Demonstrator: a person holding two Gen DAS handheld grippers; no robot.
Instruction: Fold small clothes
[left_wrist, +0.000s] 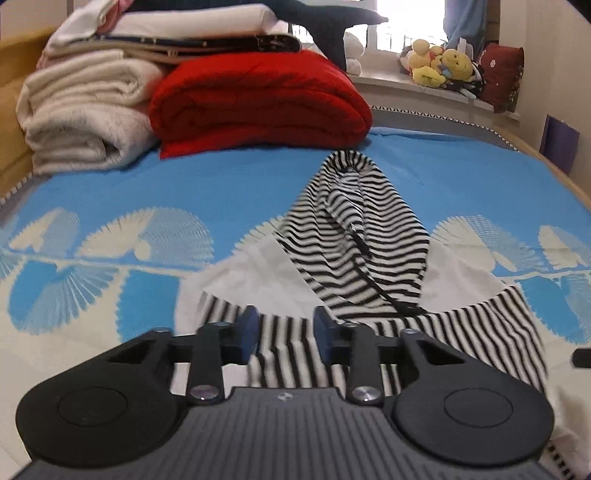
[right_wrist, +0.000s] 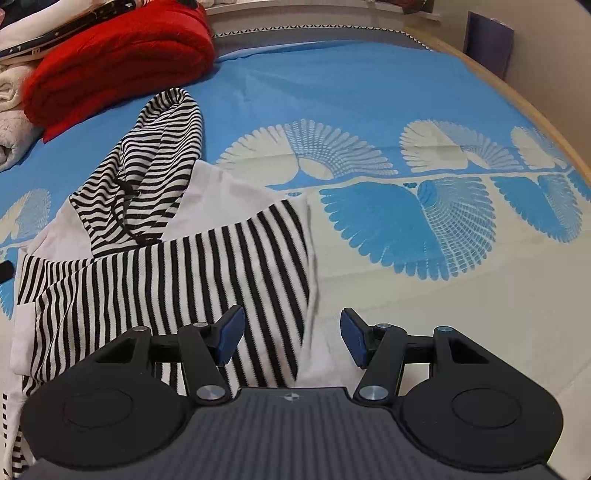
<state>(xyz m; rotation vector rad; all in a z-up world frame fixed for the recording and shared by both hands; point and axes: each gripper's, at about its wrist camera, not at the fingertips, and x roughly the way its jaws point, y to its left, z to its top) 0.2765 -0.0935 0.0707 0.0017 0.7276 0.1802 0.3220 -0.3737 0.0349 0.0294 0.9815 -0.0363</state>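
Note:
A small black-and-white striped hooded garment (left_wrist: 354, 266) lies on the blue and cream bedspread (left_wrist: 155, 184), hood pointing away, striped sleeves folded across its white body. My left gripper (left_wrist: 285, 332) is open, just above the folded sleeve near the garment's left side, holding nothing. In the right wrist view the garment (right_wrist: 177, 266) lies left of centre. My right gripper (right_wrist: 291, 336) is open over the garment's right edge, with the striped sleeve end and white hem between its blue pads (right_wrist: 231, 332). It holds nothing.
A folded red blanket (left_wrist: 258, 99) and cream towels (left_wrist: 81, 110) are stacked at the bed's far left. Plush toys (left_wrist: 439, 62) sit on the windowsill. The bed's wooden edge (right_wrist: 517, 96) curves along the right. A small dark object (right_wrist: 5, 271) lies at the garment's left.

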